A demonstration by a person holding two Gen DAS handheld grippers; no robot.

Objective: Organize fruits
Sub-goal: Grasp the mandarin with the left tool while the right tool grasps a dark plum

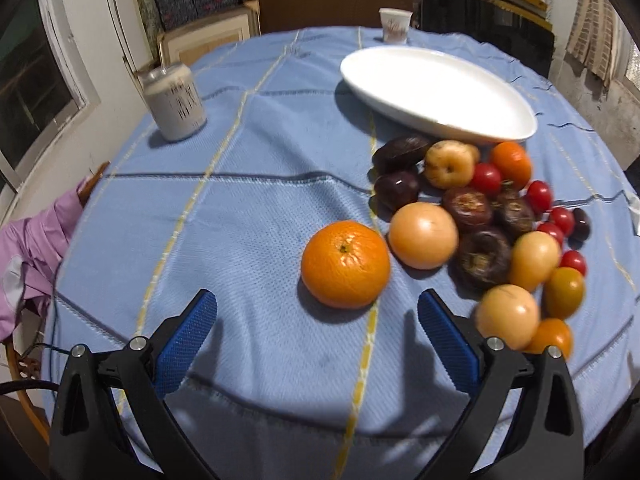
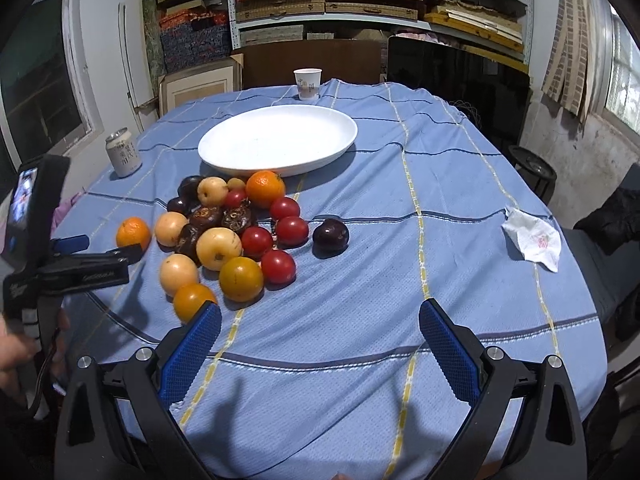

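Holding the left gripper (image 1: 316,312) with blue pads spread wide and empty; the round orange mandarin (image 1: 345,264) is sitting just ahead, slightly right of centre between the fingers, no long axis to worry about. I'm reading left as the nearer hand. The pale yellow round fruit (image 1: 423,236) is crowding it on the right, so the right pad is getting little room. The mixed fruit pile (image 2: 232,232) is lying short of the empty white oval plate (image 2: 224,136). The right gripper (image 2: 320,320) is hanging spread wide over bare blue cloth (image 2: 360,280), the dark purple plum (image 2: 330,235) ahead.

Bare cloth (image 2: 400,248) lies right of the fruit pile (image 2: 224,232); the plate (image 2: 240,160) crowds its far side.
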